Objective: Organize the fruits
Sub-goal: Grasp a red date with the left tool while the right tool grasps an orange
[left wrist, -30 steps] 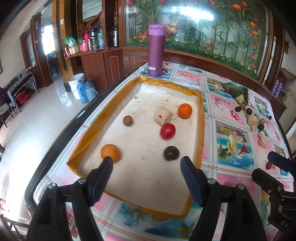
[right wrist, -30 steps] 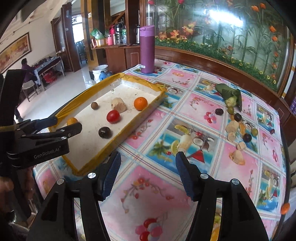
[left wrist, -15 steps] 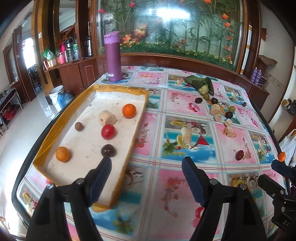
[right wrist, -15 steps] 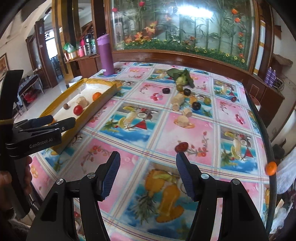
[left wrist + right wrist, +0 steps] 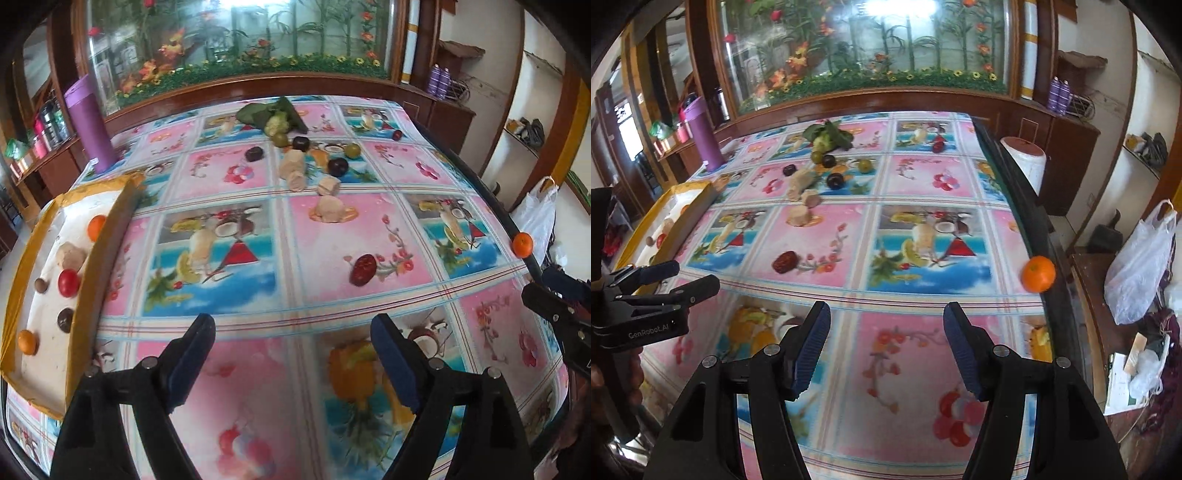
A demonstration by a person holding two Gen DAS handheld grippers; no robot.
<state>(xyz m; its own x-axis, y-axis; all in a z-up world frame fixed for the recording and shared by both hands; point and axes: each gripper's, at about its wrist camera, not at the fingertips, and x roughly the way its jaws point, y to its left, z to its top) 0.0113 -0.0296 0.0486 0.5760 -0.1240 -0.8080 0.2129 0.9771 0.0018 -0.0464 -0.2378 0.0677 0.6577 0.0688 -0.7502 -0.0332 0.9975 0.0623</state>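
Observation:
A dark red fruit (image 5: 363, 269) lies alone on the printed tablecloth, ahead of my left gripper (image 5: 293, 328), whose jaws are opening with nothing between them. An orange (image 5: 1038, 273) rests at the table's right edge, up and right of my right gripper (image 5: 886, 319), which is open and empty. The yellow-rimmed tray (image 5: 107, 240) at the left holds several fruits, among them a red tomato (image 5: 68, 282) and an orange (image 5: 96, 227). A cluster of dark, green and tan fruits (image 5: 306, 162) lies farther back with leafy greens (image 5: 273, 112).
A purple flask (image 5: 88, 122) stands at the table's far left corner. Along the back runs a wooden cabinet with a glass flower display (image 5: 871, 48). A white plastic bag (image 5: 1141, 262) hangs past the right table edge (image 5: 1038, 221). The left gripper (image 5: 661, 288) shows in the right wrist view.
Both grippers have swung right, away from the tray, toward the loose fruit on the cloth. The left jaws stand wider. The edge orange has come into view.

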